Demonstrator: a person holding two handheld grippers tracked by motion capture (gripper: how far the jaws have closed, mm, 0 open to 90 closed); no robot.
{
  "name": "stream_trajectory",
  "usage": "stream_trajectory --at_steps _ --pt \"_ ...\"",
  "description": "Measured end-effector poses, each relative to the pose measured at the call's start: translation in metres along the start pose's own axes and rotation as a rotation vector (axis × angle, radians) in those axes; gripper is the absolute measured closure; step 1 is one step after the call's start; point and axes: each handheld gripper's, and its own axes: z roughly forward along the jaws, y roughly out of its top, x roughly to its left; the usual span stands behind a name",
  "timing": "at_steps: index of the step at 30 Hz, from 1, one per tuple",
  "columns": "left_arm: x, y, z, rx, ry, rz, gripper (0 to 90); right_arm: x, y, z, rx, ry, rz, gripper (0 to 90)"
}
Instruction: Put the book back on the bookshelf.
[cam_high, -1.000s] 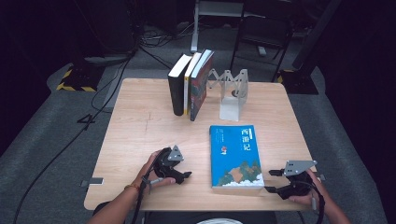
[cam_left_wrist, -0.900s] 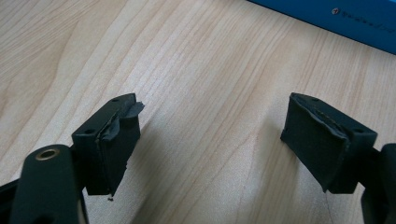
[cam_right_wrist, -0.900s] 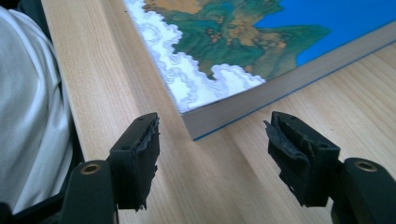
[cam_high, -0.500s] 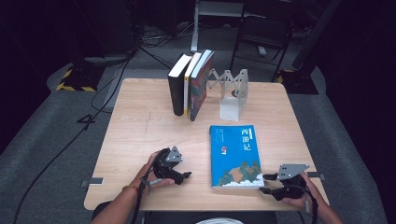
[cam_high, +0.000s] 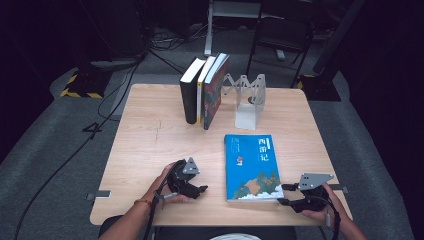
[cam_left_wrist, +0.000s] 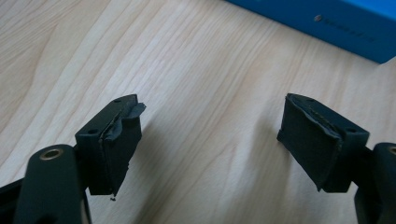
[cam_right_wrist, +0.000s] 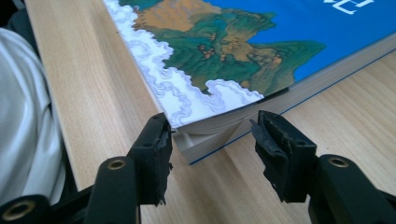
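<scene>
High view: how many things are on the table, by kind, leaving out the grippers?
Books standing upright, leaning together: 3 — black book, yellow-spined book, dark illustrated book
Book lying flat: 1 — blue book
Metal bookend: 1 — bookend
Total: 5

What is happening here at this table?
A person holds a gripper in each hand at a wooden table. The right gripper is at the near corner of a blue book that lies flat; its jaws have just been closing, with the corner between them but not clamped. The left gripper rests open over bare wood beside the book. Three books stand by a metal bookend farther back.
</scene>
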Motion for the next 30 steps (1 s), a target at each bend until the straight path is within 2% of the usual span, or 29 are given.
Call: stream_trajectory --at_steps 5,7,10,13,14,19,20,27,30 --pt "-0.007 0.006 -0.002 -0.028 -0.029 0.005 19.3 -0.002 0.003 -0.002 -0.022 -0.017 0.023 39.3" --pt "-0.009 0.009 -0.004 -0.044 -0.032 0.006 18.3 -0.003 0.003 -0.001 -0.014 -0.025 0.031 35.9" --pt "-0.013 0.014 -0.007 -0.073 -0.055 0.005 17.8 -0.004 0.003 0.000 -0.003 -0.024 0.036 35.1" --pt "-0.018 0.020 -0.006 -0.085 -0.047 0.016 18.0 -0.004 0.004 0.000 -0.004 -0.024 0.042 34.9" --pt "-0.019 0.021 -0.006 -0.089 -0.057 0.019 18.1 -0.004 0.004 0.000 -0.004 -0.022 0.042 34.9" --pt "-0.035 0.036 -0.001 -0.110 -0.099 0.072 21.3 -0.005 0.006 0.000 -0.006 -0.027 0.046 33.9" --pt "-0.038 0.038 0.000 -0.114 -0.107 0.071 22.0 -0.004 0.007 0.000 -0.010 -0.032 0.044 33.8" --pt "-0.060 0.059 0.014 -0.106 -0.164 0.133 20.1 -0.005 0.012 -0.002 -0.027 -0.047 0.044 33.4" --pt "-0.068 0.066 0.019 -0.105 -0.169 0.152 19.4 -0.005 0.014 -0.001 -0.029 -0.050 0.042 33.3"
